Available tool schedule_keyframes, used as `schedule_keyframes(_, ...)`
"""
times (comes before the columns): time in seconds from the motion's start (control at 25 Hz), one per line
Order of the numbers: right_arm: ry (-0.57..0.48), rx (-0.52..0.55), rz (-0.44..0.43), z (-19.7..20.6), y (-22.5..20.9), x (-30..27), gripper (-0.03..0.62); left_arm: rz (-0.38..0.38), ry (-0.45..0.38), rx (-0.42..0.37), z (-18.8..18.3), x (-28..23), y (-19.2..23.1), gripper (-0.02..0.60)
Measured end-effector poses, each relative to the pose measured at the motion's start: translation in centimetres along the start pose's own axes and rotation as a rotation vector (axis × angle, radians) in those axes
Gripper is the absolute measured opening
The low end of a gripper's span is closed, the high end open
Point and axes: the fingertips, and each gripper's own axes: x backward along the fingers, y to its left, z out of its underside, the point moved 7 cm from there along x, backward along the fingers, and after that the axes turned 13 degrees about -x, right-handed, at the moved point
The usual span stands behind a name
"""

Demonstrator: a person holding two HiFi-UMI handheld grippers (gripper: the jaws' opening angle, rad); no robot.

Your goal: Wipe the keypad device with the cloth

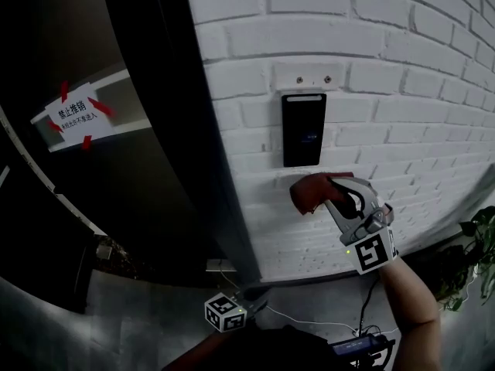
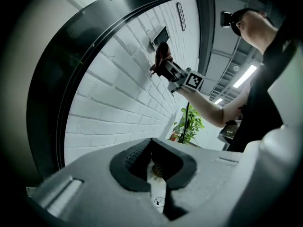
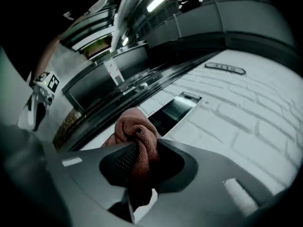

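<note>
Right gripper (image 1: pixel 332 195), right-center of the head view: jaws clamped on a bunched rust-red cloth (image 1: pixel 308 192). In the right gripper view (image 3: pixel 142 162) the cloth (image 3: pixel 137 137) fills the gap between the dark pads. A wad bulges out past the tips and a tail hangs back toward the camera. A bare forearm (image 1: pixel 410 300) runs from the marker cube down to the lower right.

Cloth sits just below the bottom edge of the keypad device (image 1: pixel 302 129), apart from it and close to the wall. We cannot tell whether it touches the bricks.

Keypad device: a tall black panel, upright on the white brick wall (image 1: pixel 402 91), with a faint lit mark on its face. A small metal plate (image 1: pixel 308 76) with two screws is fixed right above it. In the right gripper view the device (image 3: pixel 171 111) lies just beyond the wad.

Left gripper (image 1: pixel 255 300), low in the bottom center of the head view, well apart from the device. In its own view (image 2: pixel 154 167) the jaws stand slightly apart with nothing between them; pale floor shows through the gap. That view also looks up along the wall to the right gripper (image 2: pixel 166 68), the cloth (image 2: pixel 161 59) and the device (image 2: pixel 160 36).

Outward: a dark curved door frame (image 1: pixel 182 130) left of the bricks. A white notice (image 1: pixel 76 114) held by red tape strips, upper left. A green plant (image 1: pixel 472 261) at the right edge.
</note>
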Motion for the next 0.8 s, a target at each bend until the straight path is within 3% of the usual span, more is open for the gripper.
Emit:
schedule_keyframes(0.08,0.024,-0.173,-0.082,2.6,1.6,1.5,0.086,-0.002,-0.004,-0.002,-0.2,-0.2,-0.4,0.004)
schedule_keyframes(0.24,0.057,-0.649,-0.245,10.9,7.6,6.4,0.086,-0.029,-0.02,0.003,-0.3,-0.1,-0.8,0.004)
schedule_keyframes(0.36,0.078,-0.927,-0.304,15.7,12.8,10.0,0.086,-0.079,-0.002,0.038,0.9,0.8,-1.3,0.005)
schedule_keyframes(0.6,0.228,-1.079,-0.383,20.1,21.8,14.9,0.086,-0.122,0.026,0.083,3.2,2.0,-2.8,0.003)
schedule_keyframes(0.8,0.256,-1.214,-0.349,19.6,26.6,17.6,0.086,-0.097,0.028,0.077,3.8,2.8,-4.1,0.005)
